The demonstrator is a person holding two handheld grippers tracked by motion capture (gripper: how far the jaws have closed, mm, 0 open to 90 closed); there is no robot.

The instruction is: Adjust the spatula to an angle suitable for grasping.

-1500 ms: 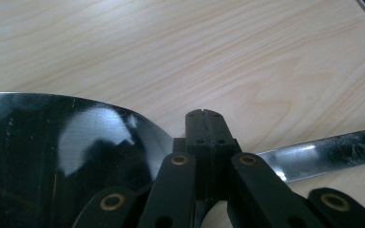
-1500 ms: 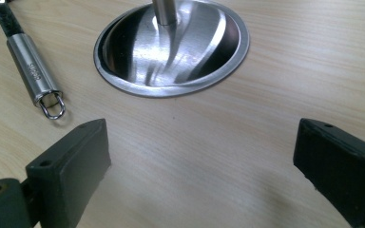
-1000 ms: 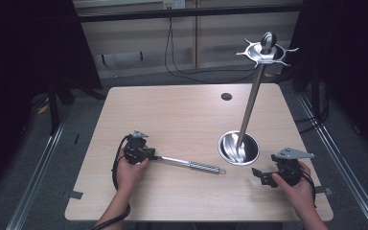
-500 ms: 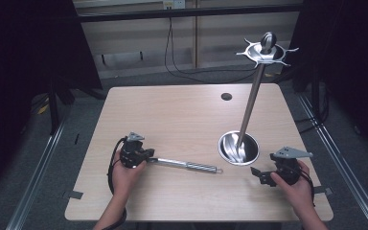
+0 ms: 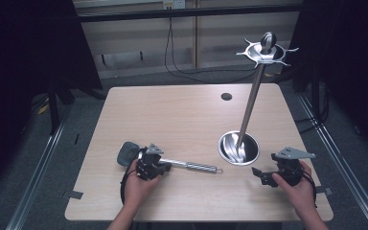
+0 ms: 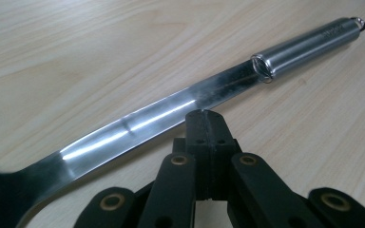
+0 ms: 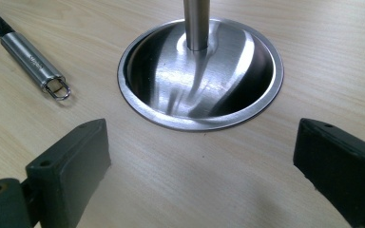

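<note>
Left gripper jaws clenched beside spatula, not on it; right gripper released. Risk: shut jaws just shove spatula across bench

A steel spatula lies flat on the bench's near left, dark blade leftward, tubular handle with a wire hanging loop pointing at the rack. The utensil rack stands right of it: a dished steel base, a seemingly tilted pole, and a hooked crown.
</note>
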